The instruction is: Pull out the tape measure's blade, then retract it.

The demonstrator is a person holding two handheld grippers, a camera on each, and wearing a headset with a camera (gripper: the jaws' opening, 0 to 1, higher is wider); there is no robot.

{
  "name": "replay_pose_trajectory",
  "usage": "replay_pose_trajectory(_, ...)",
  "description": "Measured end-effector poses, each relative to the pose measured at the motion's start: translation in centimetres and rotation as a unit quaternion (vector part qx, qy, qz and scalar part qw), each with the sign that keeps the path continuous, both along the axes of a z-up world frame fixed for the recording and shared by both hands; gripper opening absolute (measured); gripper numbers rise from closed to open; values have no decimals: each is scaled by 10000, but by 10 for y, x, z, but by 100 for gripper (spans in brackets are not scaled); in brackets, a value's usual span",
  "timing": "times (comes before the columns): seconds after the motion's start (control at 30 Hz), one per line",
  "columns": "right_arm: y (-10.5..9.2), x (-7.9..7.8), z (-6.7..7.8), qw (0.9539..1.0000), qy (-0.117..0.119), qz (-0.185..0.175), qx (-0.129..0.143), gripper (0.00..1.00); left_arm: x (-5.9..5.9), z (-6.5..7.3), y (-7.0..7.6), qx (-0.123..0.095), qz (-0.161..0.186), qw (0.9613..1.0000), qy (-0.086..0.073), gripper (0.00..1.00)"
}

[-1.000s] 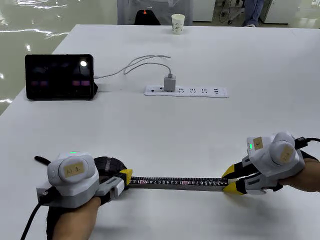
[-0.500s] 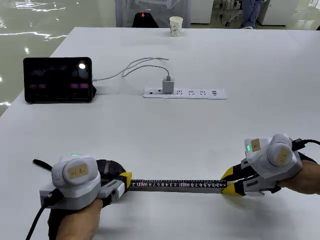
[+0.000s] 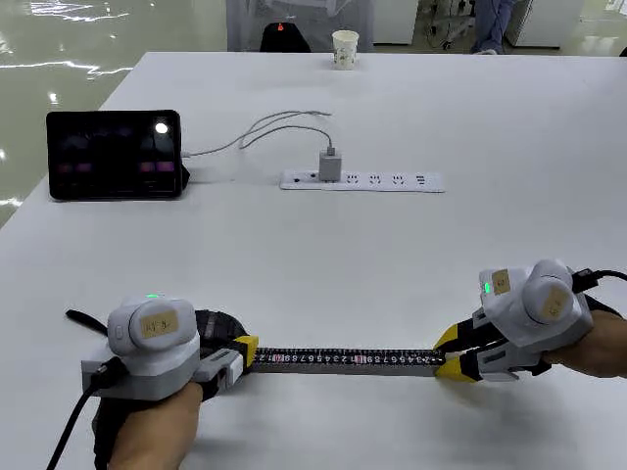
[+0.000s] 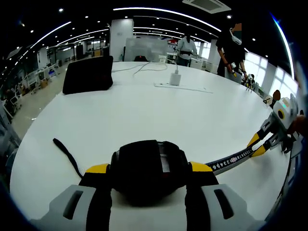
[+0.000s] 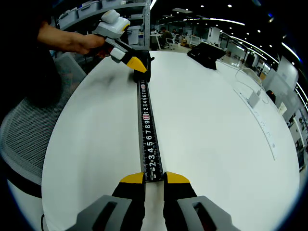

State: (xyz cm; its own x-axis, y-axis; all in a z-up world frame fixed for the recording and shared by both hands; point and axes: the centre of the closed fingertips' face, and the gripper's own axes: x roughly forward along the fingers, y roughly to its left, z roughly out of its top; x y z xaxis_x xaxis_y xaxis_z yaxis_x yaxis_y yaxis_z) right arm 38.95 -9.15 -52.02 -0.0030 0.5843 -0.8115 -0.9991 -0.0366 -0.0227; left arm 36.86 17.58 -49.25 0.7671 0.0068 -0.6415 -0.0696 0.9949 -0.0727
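Observation:
The black tape measure case (image 3: 217, 328) lies on the white table at the lower left, and my left gripper (image 3: 243, 352) is shut on it. In the left gripper view the case (image 4: 149, 166) sits between the yellow-tipped jaws of the left gripper (image 4: 149, 169), with its wrist strap (image 4: 67, 155) trailing left. The blade (image 3: 348, 358) lies drawn out flat along the table, numbers up, to my right gripper (image 3: 449, 352), which is shut on its end. In the right gripper view the blade (image 5: 147, 125) runs from the right gripper (image 5: 154, 178) up to the case (image 5: 146, 72).
A dark tablet (image 3: 116, 154) stands at the left. A white power strip (image 3: 362, 181) with a plugged charger (image 3: 329, 164) and its cable lies mid-table. A paper cup (image 3: 344, 47) stands at the far edge. People (image 4: 230, 45) stand beyond the table.
The headset camera has shifted a little. Both grippers keep their hold and the drawn length of blade looks the same.

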Motion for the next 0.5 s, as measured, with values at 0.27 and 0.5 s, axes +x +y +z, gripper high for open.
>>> replay_pose_trajectory(0.27, 0, 0, 0, 10000, -13, -5, -4, 10, 0, 0, 0, -7, -11, 10000, -10, 55)
replay_pose_trajectory(0.5, 0, 0, 0, 10000, -20, -1, -19, 10, 0, 0, 0, -25, -8, 10000, -9, 55)
